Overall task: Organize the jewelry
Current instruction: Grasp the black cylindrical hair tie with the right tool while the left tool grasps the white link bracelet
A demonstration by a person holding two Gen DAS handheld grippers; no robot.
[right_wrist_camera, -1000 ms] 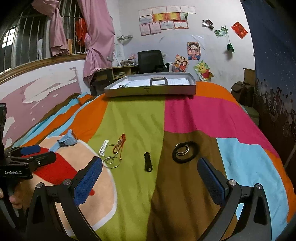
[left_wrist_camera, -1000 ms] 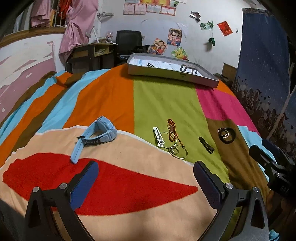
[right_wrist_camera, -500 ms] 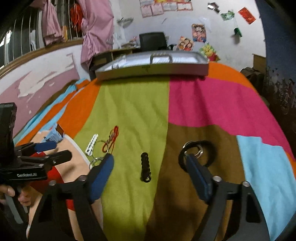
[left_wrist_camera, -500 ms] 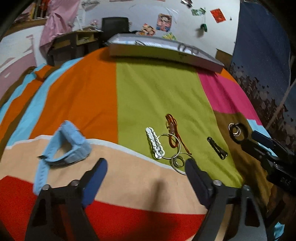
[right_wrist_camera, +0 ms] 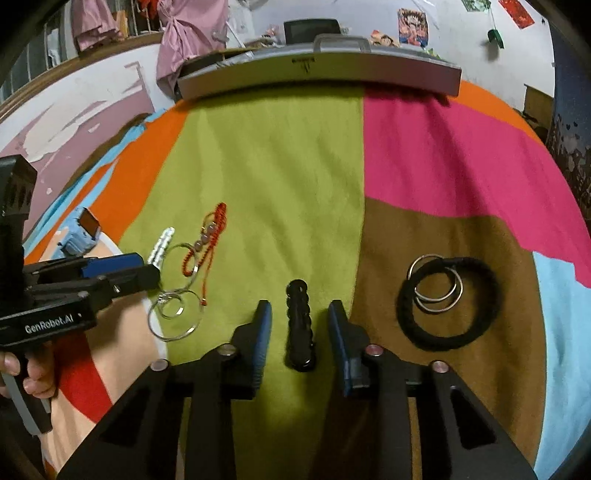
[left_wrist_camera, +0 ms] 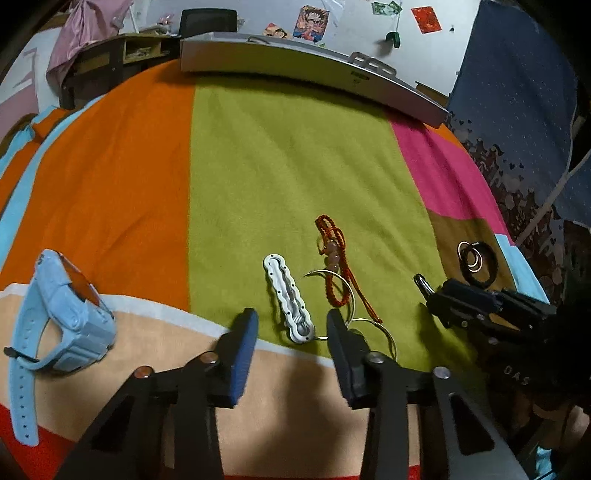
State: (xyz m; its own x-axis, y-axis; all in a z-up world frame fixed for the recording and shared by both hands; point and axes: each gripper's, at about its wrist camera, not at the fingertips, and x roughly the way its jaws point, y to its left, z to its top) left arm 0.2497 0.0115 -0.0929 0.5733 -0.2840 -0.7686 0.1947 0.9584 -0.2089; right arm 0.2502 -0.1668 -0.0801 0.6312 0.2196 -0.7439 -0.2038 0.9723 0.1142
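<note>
The left tool (left_wrist_camera: 290,332) hung low over the bed's striped blanket (left_wrist_camera: 258,155), its two blue-padded fingers apart with a gap between them. The near end of a white scalloped hair clip (left_wrist_camera: 290,301) lay in that gap, not touched by either pad. Just right of the clip lay a red braided cord bracelet (left_wrist_camera: 334,258) with pale beads, draped across thin silver hoops (left_wrist_camera: 354,314) that ran under the left tool's right finger. Far to the left, a light blue wristwatch (left_wrist_camera: 55,314) sat on the peach part of the blanket, well apart from the rest.

The right tool (right_wrist_camera: 300,325) also stood apart, with a black beaded hair clip (right_wrist_camera: 300,325) lying lengthwise between its fingers on the green stripe; neither pad met it. To its right, on the brown patch, a black braided band (right_wrist_camera: 448,301) lay flat with two silver rings (right_wrist_camera: 437,286) resting inside its far-left edge. In the right wrist view the left tool appeared at the left edge, held by a hand (right_wrist_camera: 26,373), with its tips near the white clip and hoops.

At the far end of the bed a grey tray (right_wrist_camera: 317,72) with a handle rested across the blanket. Beyond it were a desk (left_wrist_camera: 122,55), a black chair (right_wrist_camera: 312,31) and posters (left_wrist_camera: 312,22) on the wall.
</note>
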